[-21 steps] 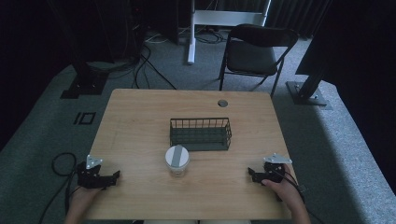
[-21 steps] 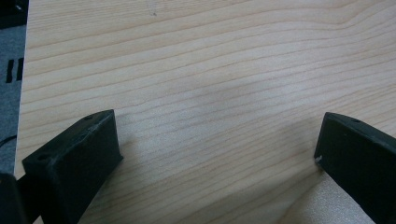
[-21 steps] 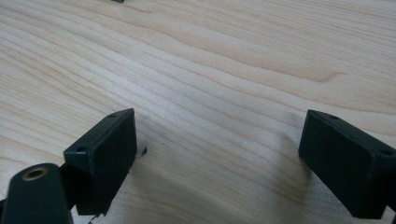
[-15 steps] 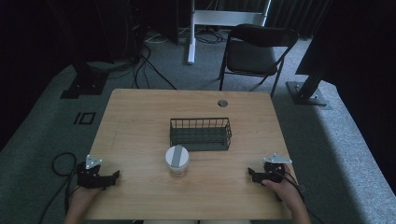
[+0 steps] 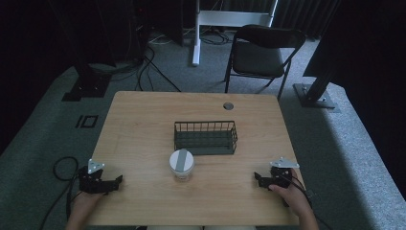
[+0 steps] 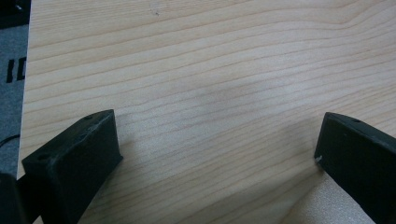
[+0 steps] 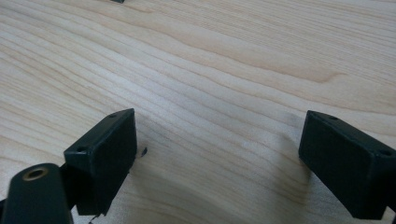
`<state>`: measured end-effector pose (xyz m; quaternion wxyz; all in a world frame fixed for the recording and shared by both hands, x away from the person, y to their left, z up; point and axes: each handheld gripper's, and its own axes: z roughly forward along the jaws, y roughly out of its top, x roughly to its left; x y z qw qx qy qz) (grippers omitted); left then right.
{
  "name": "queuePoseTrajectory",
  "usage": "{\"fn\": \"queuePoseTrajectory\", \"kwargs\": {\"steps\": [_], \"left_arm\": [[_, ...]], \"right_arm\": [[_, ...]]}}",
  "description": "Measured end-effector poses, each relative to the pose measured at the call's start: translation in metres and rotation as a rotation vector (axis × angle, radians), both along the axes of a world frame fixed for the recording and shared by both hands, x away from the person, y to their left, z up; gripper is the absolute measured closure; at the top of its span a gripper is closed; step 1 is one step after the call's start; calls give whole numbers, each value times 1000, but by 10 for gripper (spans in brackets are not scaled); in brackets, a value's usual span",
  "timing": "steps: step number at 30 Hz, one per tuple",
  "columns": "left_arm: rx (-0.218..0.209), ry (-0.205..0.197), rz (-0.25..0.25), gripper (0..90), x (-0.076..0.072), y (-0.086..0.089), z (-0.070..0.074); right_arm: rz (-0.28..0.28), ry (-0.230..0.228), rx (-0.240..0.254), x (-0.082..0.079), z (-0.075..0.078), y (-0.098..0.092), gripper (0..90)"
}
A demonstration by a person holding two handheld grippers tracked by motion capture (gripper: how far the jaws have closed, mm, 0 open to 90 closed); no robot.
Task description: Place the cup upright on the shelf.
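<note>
A clear jar with a white lid [image 5: 181, 163] stands on the wooden table [image 5: 143, 124], just in front of a dark wire basket [image 5: 205, 136]. My left gripper [image 5: 116, 181] rests near the table's front left corner, jaws wide apart over bare wood [image 6: 210, 116]. Near the front right edge lies my right gripper [image 5: 257, 179], also open, with nothing between its fingers [image 7: 105, 149]. Both point inward toward the jar, well apart from it.
A round cable hole [image 5: 228, 106] sits in the table's far right part. Behind the table stand a black folding chair [image 5: 261, 55], a white stand leg [image 5: 196, 33] and dark equipment bases. Cables [image 5: 57, 167] lie on the grey carpet at left.
</note>
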<state>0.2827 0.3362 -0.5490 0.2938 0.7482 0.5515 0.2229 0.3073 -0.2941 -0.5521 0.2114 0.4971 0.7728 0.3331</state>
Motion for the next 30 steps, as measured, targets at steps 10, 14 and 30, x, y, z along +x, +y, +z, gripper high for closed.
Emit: {"fn": "queuePoseTrajectory", "kwargs": {"steps": [10, 14, 30], "left_arm": [[1, 1, -1, 2, 0, 0, 0], [-1, -1, 1, 2, 0, 0, 0], [-1, 0, 0, 2, 0, 0, 0]], "right_arm": [[-7, -3, -2, 1, 0, 2, 114], [2, -15, -5, 2, 4, 4, 114], [47, -45, 7, 7, 17, 18, 129]]}}
